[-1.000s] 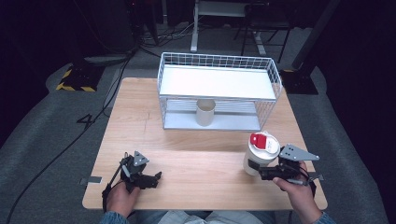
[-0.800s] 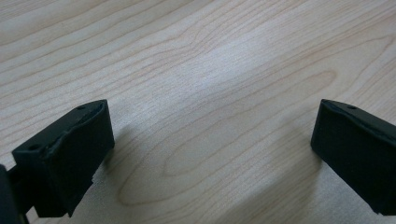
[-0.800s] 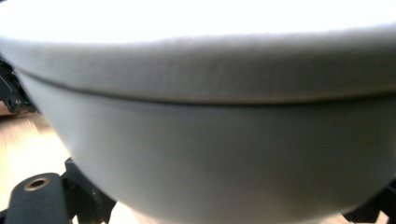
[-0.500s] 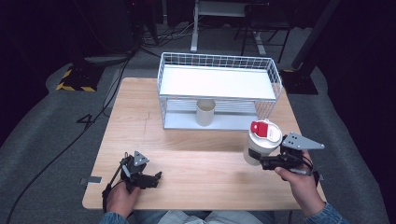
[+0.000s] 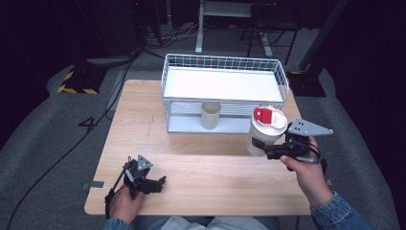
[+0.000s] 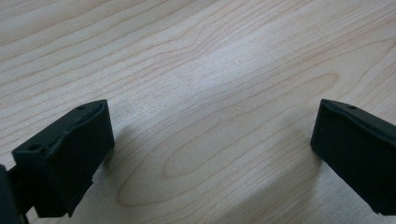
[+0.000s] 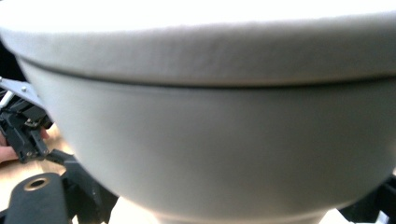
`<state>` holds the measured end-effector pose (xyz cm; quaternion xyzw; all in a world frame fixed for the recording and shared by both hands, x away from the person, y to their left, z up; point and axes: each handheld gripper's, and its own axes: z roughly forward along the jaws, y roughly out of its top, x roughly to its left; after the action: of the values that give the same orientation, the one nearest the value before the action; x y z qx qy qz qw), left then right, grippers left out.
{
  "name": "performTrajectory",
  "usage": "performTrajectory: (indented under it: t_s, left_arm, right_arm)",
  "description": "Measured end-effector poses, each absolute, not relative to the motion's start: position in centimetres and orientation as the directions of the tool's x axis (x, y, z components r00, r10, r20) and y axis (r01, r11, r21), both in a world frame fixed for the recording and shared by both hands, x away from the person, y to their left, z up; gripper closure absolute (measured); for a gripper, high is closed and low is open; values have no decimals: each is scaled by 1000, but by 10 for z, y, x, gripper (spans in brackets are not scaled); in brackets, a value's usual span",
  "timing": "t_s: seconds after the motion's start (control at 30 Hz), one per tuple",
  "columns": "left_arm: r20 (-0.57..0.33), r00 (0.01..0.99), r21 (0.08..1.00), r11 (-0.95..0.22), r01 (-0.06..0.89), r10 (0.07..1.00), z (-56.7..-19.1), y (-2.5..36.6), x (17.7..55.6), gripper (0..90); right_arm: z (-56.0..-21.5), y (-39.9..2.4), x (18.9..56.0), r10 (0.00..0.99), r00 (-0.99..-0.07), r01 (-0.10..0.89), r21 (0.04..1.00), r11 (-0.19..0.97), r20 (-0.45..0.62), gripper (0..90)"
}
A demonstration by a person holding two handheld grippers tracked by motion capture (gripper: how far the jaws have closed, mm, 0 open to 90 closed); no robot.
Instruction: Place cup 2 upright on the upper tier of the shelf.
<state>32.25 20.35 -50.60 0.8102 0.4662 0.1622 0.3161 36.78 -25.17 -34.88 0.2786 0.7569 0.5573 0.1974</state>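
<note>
While the right tool (image 5: 262, 152) clamps it, the white cup (image 5: 265, 130) stands upright.

Lab: dark rm, floor cables (image 5: 103, 103), hazard-tape (image 5: 76, 89).

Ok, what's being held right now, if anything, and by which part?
The right gripper grips the white cup by its lower side wall, below the lid. The left gripper holds nothing; its jaws stand open over the table.

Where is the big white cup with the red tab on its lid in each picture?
High view: white cup right of centre, held by the right gripper, in front of the wire basket.
Left gripper view: wooden table between open jaws.
Right gripper view: cup very close.
Shared landmark: the table.
</note>
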Motion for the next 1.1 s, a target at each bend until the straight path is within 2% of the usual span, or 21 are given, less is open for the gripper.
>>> performTrajectory:
  t_s: [0.6,1.1]
  left_arm:
    - [-32,512,664,-365,653,858,-506,204,322,0]
    - [-28,508,665,-363,653,861,-506,204,322,0]
  right_arm:
    - [-294,-233,393,631,-774,130,965,229,-45,133]
    - [-261,-219,435,650,-760,118,975,186,-32,133]
